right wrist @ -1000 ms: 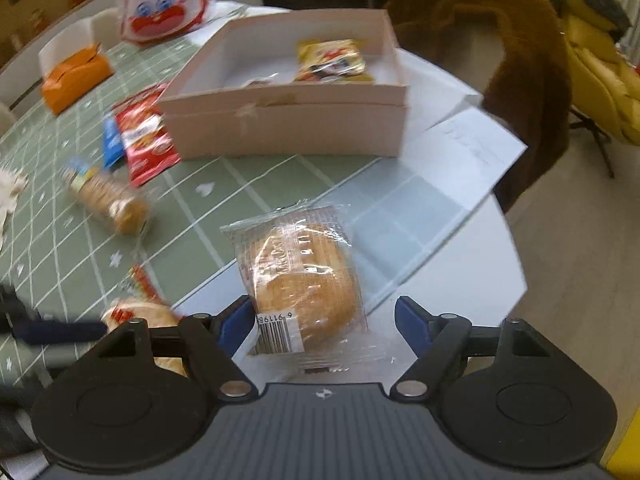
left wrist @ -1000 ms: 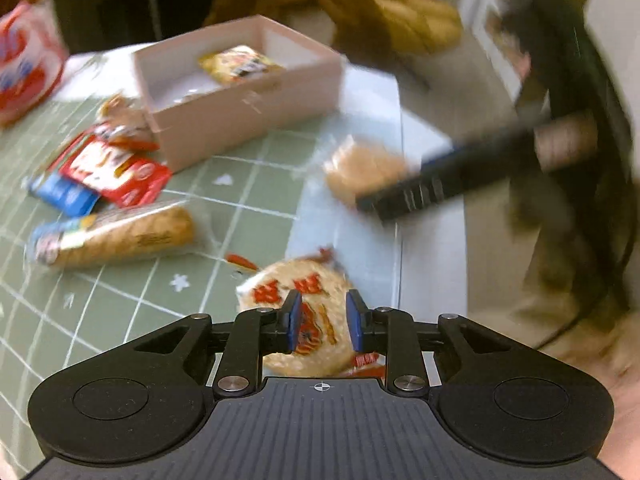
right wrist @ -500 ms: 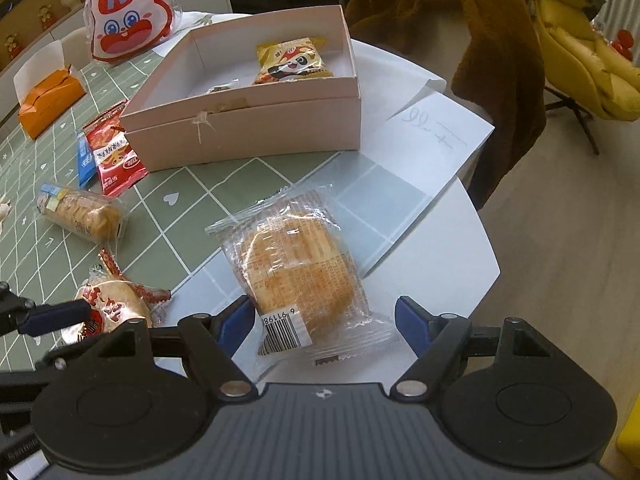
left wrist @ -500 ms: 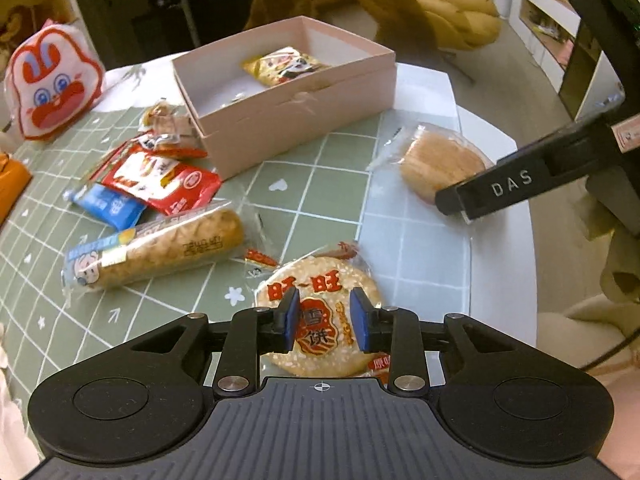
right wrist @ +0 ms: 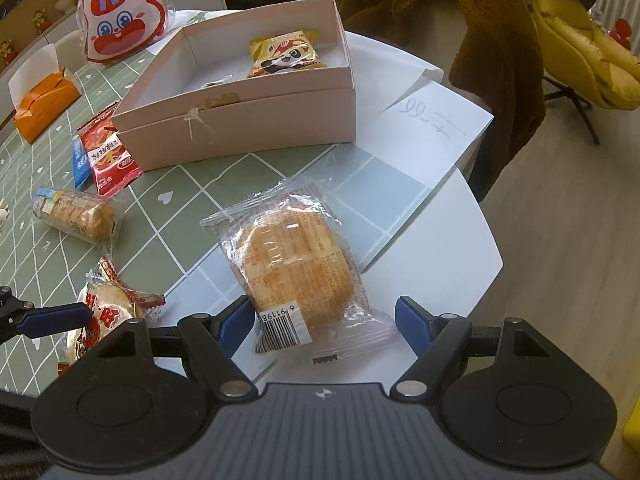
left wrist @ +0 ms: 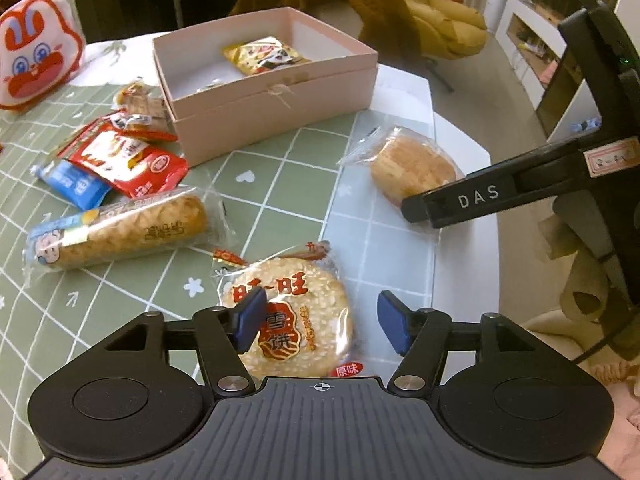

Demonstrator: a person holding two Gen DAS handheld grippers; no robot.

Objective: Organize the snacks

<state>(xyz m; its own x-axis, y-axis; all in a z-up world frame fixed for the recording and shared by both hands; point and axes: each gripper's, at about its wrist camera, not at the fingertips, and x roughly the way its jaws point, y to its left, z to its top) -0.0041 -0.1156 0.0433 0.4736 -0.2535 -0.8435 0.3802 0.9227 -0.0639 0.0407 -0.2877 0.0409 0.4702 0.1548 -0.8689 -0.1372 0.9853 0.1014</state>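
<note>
A round rice cracker in a red-lettered wrapper (left wrist: 292, 312) lies flat on the green checked cloth. My left gripper (left wrist: 322, 320) hangs over it with its jaws opening; the cracker sits between the blue pads, which do not press on it. A clear packet with a bread bun (right wrist: 296, 264) lies near the table's right edge. My right gripper (right wrist: 324, 322) stands open around the packet's near end without touching it. The open pink box (right wrist: 240, 128) stands behind and holds a yellow snack pack (right wrist: 286, 54). The right gripper's finger (left wrist: 460, 200) reaches over the bun (left wrist: 408, 164).
Left of the box lie a wrapped roll cake (left wrist: 120, 232), red packs (left wrist: 128, 160) and a blue pack (left wrist: 76, 184). A rabbit-faced bag (right wrist: 116, 24) and an orange tissue box (right wrist: 44, 96) stand at the back. A paper sheet (right wrist: 436, 128) overhangs the edge beside a chair with a brown coat (right wrist: 440, 20).
The left jaws stood nearly shut over the rice cracker and are now wide apart, with the cracker lying on the cloth. The right gripper stays open over the bun packet.
</note>
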